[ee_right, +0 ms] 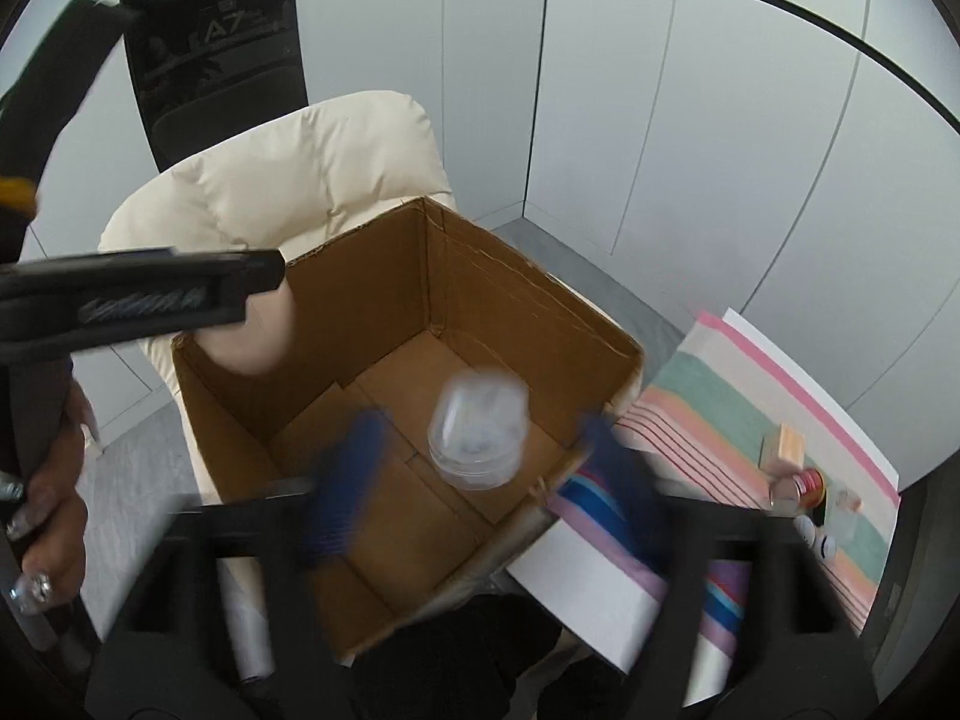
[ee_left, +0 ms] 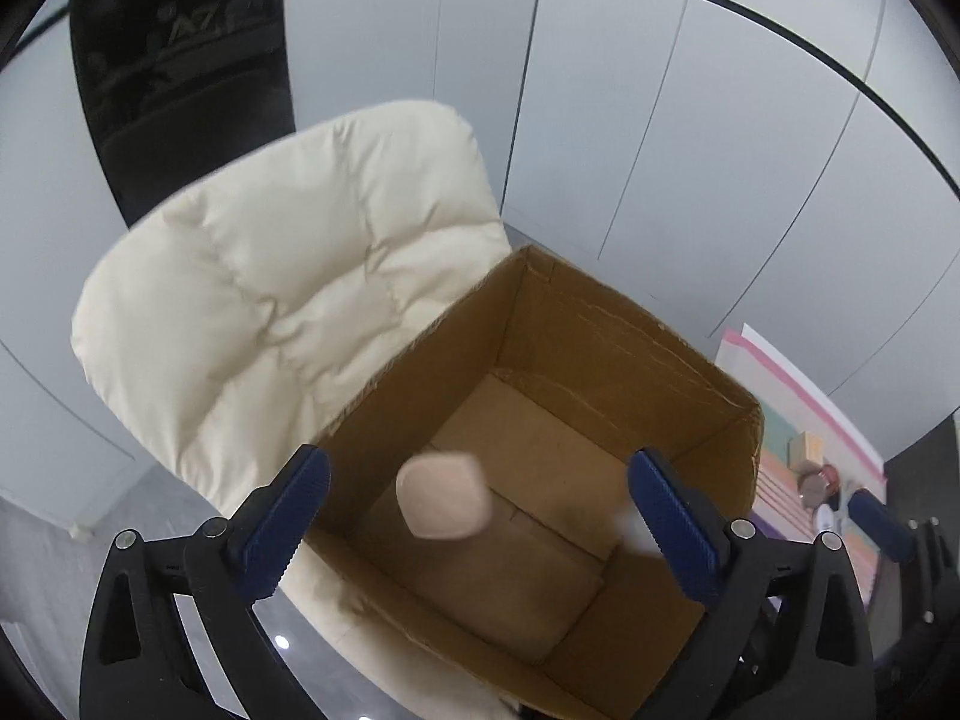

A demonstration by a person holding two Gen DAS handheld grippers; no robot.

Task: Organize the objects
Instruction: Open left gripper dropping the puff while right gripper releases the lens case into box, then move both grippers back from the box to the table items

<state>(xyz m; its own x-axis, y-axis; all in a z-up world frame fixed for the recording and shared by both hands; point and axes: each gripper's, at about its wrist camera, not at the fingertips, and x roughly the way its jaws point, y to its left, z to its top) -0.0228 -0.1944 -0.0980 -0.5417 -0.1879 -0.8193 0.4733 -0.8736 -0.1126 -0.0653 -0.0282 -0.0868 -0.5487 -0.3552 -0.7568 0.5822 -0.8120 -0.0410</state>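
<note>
Both the left gripper [ee_left: 477,519] and right gripper [ee_right: 480,486] are spread wide, nothing gripped; a pink piece [ee_left: 443,495] and clear jar [ee_right: 478,429] are caught mid-frame over the cardboard box [ee_right: 528,300]; small items [ee_right: 804,480] at right remain unsorted.

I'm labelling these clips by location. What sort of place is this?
Probably an office or studio room, not a kitchen: plain panelled walls, a cream padded chair holding a cardboard box, and a striped mat with small items.

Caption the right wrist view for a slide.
Open right gripper above a cardboard box, a clear plastic jar blurred between its fingers.
</note>
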